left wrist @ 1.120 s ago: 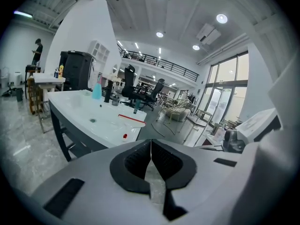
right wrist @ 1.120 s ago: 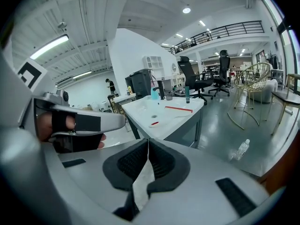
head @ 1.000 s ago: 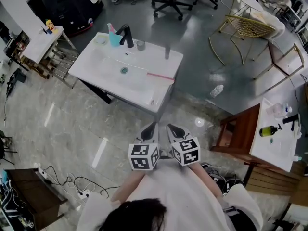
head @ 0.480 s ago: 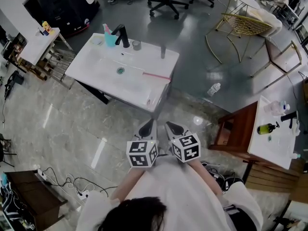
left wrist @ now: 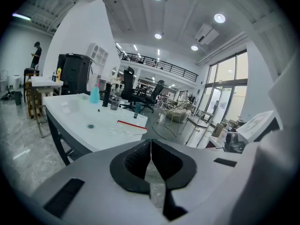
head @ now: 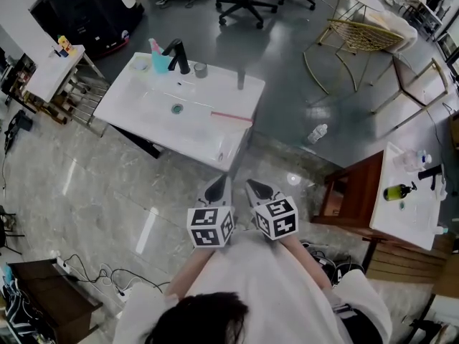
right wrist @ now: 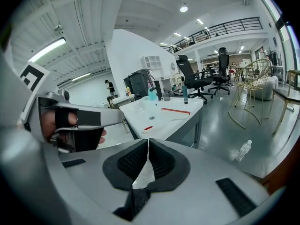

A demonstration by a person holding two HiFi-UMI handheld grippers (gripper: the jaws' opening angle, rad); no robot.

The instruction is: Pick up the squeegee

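White sink top [head: 136, 110], squeegee [head: 231, 116] beyond tongs [head: 219, 190] [head: 259, 190] (shut)

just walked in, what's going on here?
A person stands a little way back from a white sink counter with a gripper in each hand, both held close to the body. The left gripper and the right gripper are both shut with nothing between their jaws. The red-edged squeegee lies untouched on the counter, toward its right end in the head view. The pickup has not begun.
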